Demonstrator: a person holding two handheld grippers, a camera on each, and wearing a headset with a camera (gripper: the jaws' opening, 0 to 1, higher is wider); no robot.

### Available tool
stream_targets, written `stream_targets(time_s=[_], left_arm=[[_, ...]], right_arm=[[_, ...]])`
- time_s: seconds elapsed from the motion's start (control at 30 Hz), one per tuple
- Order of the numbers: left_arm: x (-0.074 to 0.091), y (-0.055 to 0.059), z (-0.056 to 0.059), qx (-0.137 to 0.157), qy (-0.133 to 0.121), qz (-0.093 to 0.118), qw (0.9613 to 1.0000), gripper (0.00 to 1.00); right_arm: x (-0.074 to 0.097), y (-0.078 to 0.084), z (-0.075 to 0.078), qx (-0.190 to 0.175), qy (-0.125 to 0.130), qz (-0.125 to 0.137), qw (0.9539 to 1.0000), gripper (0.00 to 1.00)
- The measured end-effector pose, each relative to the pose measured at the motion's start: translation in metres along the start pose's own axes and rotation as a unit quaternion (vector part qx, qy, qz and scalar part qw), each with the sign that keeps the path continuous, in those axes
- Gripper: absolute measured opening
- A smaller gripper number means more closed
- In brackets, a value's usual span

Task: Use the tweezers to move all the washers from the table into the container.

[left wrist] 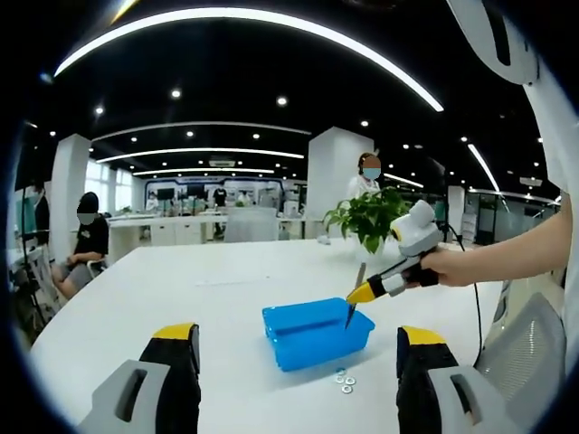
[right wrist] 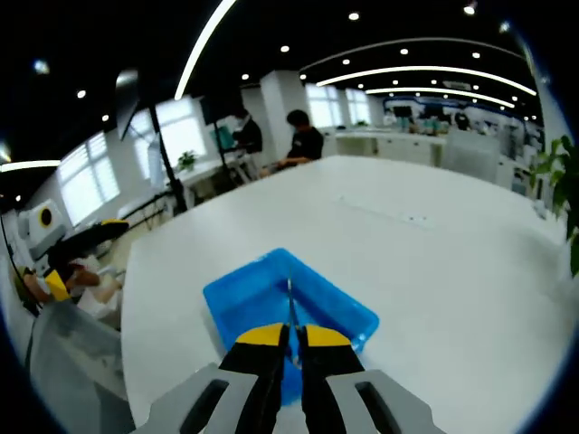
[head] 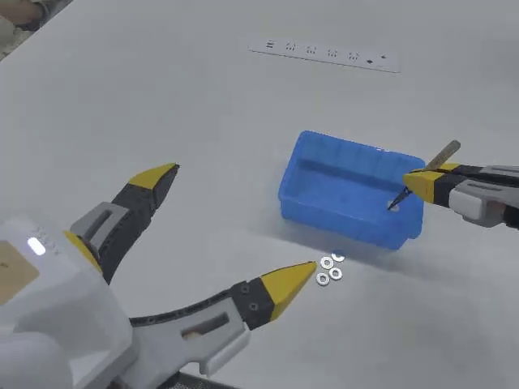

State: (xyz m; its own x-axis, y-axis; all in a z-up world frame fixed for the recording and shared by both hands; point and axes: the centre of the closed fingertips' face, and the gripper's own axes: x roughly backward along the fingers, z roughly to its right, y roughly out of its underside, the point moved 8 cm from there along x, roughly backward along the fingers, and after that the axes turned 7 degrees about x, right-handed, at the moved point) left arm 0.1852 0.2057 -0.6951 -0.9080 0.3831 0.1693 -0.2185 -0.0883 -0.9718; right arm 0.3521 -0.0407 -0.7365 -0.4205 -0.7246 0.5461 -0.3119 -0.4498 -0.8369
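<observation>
**While the Tweezers Hang Over the Container**

As the head view shows, the right gripper [head: 418,185] has its jaws pressed together on the tweezers [head: 443,153]. The tips point down into the blue container [head: 340,215] at its 3 o'clock end. Whether the tips carry a washer cannot be told.

A small cluster of washers [head: 330,270] lies on the white table [head: 162,97], just beside the container's near wall at its 6 o'clock.

The left gripper [head: 235,224] has its jaws spread wide and grips nothing. It is at 8 o'clock from the container, and one yellow fingertip [head: 296,278] is just beside the washers.

A power strip [head: 324,55] lies at the container's 12 o'clock, well apart from it.
</observation>
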Motion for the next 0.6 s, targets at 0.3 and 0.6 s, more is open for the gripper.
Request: stream_targets(time_s=[0.3,0.6], left_arm=[[0.004,0.006,-0.012,0.01,-0.012,-0.001,0.9999,0.91],[0.003,0.008,-0.007,0.009,-0.013,-0.008,0.9998,0.9]], right_arm=[[-0.013,0.006,0.004,0.036,0.0,-0.024,0.9991,0.03],[0.0,-0.005,-0.001,0.028,0.003,0.002,0.9996,0.03]])
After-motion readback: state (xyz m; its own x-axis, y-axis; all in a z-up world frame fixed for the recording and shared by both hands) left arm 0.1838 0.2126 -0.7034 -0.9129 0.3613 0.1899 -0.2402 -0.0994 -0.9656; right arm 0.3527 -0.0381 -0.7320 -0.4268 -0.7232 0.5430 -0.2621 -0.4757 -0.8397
